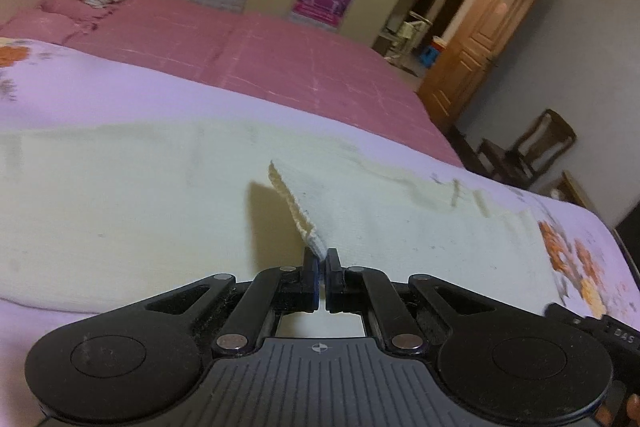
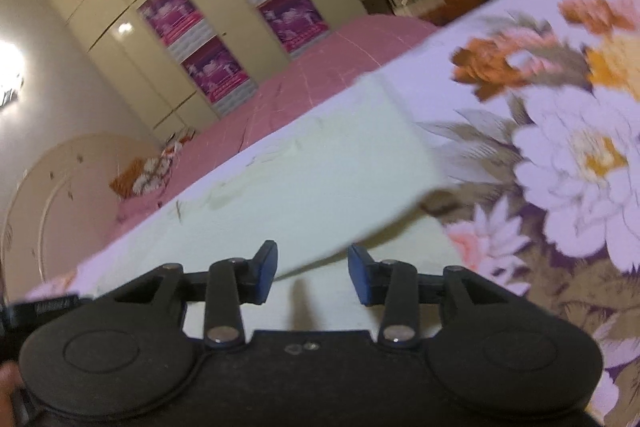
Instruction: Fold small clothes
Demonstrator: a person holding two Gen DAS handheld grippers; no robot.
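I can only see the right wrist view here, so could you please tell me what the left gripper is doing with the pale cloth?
Observer: The left gripper is shut on a corner of the pale cloth, and that corner is lifted off the rest of it.
Operator: Thank you. Is the rest of the cloth flat?
Observer: Mostly; in the left wrist view it lies spread across the flowered sheet, with some wrinkles toward the right.
Operator: And can you see my right gripper from there?
Observer: Not clearly. Your own view shows the right gripper open, with a raised flap of the cloth just ahead of its fingers.
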